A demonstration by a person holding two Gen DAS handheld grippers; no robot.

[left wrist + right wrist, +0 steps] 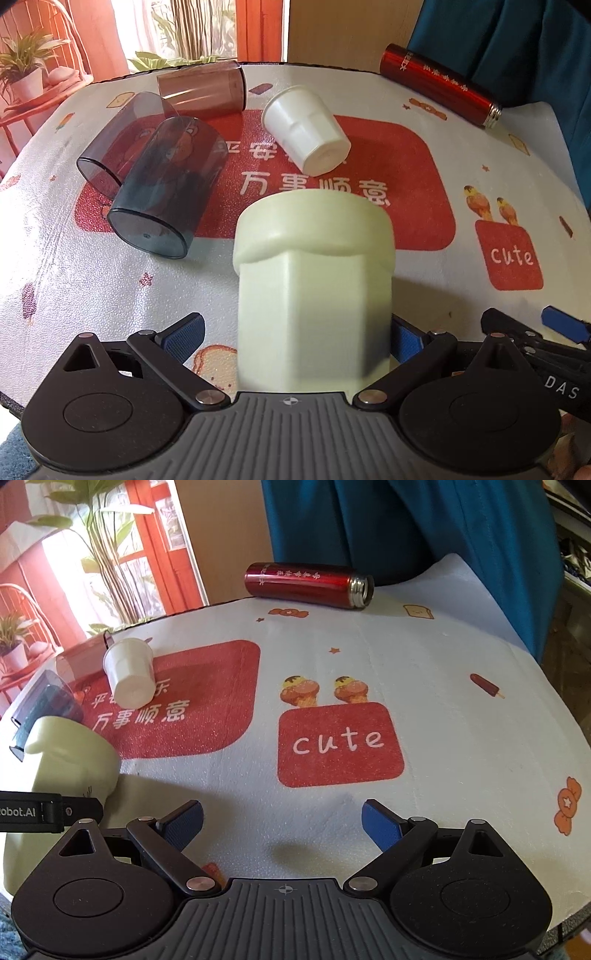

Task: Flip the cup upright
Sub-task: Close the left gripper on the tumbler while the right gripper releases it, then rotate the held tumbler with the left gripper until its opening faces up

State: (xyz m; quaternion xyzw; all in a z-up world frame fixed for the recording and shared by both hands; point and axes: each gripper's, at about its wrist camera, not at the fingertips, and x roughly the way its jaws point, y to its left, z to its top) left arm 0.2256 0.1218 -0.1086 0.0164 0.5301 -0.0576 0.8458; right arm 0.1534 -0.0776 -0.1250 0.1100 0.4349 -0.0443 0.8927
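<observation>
A pale green cup (314,280) with a wide rim band and faceted body sits between the fingers of my left gripper (295,336). The jaws are wide apart; the left pad (184,338) stands clear of the cup and the right pad (404,341) is right at its side. The cup also shows at the left edge of the right wrist view (70,760), resting on the printed tablecloth (332,657). My right gripper (282,825) is open and empty above the cloth, to the right of the cup.
A white ribbed cup (306,129) lies on its side mid-table. Two dark transparent cups (162,199) and a brown transparent cup (203,92) lie at the left. A red thermos (441,85) lies at the back right. A blue curtain hangs behind the table.
</observation>
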